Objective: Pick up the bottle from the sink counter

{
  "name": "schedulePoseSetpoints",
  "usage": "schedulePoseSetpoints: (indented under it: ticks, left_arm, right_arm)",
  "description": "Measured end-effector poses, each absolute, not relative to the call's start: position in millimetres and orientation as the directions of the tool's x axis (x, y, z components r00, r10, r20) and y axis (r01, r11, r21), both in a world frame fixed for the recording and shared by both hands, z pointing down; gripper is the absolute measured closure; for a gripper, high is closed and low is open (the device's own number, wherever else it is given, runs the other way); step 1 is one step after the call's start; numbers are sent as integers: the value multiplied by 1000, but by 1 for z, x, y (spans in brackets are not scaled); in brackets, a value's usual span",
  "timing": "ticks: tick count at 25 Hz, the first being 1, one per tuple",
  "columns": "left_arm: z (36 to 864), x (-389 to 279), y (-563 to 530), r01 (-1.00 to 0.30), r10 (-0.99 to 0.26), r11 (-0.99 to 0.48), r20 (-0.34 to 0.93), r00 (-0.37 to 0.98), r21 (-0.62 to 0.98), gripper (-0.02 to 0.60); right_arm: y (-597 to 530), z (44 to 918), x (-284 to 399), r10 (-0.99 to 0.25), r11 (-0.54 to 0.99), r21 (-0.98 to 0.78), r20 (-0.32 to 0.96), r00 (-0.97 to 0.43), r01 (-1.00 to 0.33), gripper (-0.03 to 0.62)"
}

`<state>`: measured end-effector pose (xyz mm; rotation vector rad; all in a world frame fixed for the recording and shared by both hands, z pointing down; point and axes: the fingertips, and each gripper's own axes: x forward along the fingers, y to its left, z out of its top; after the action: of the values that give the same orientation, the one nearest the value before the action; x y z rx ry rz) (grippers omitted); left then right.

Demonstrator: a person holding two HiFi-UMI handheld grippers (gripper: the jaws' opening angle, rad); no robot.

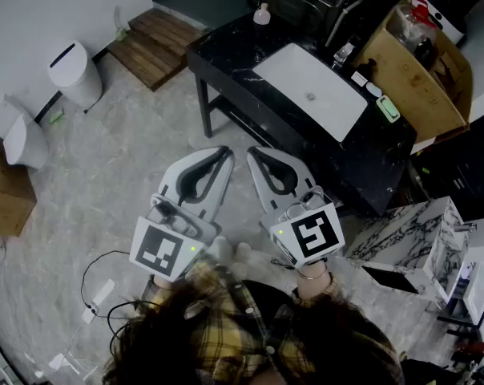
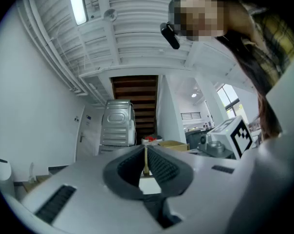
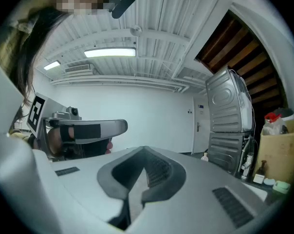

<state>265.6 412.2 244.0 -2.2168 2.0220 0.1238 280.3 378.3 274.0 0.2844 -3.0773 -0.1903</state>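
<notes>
Our grey left gripper [image 1: 223, 152] and right gripper [image 1: 254, 152] both hang with jaws pressed together, empty, well short of the glossy black veined sink counter [image 1: 226, 54]. The small pale bottle [image 1: 261, 14] stands at its far corner, left of the white rectangular basin [image 1: 310, 88]. It is probably light, slick plastic, so we'd pinch its rounded body.

Two tools [image 1: 224, 152] [image 1: 256, 152], one bottle [image 1: 261, 13], one sink [image 1: 294, 70], one bin [image 1: 74, 72].
</notes>
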Motion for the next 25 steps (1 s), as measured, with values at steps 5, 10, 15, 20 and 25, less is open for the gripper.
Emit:
schedulePoseSetpoints:
  ticks: [5, 10, 15, 20, 25]
  left_arm:
    - [245, 261, 413, -994, -982, -91, -162, 99, -54, 552]
    - [250, 248, 420, -994, -984, -84, -154, 94, -69, 552]
    - [253, 231, 431, -995, -982, -78, -169, 87, -58, 552]
    - [264, 210, 439, -998, -986, -57, -153, 62, -41, 552]
    - [279, 187, 433, -999, -992, -34, -122, 36, -21, 552]
  right_arm:
    - [378, 276, 273, -186, 975, 131, 37, -982, -180, 577]
    - [383, 279, 261, -191, 974, 131, 33, -981, -185, 579]
    - [388, 281, 249, -200, 972, 124, 11, -980, -197, 577]
    - [388, 290, 237, -217, 971, 109, 17, -976, -214, 577]
    - [374, 304, 223, -228, 971, 90, 38, -973, -224, 577]
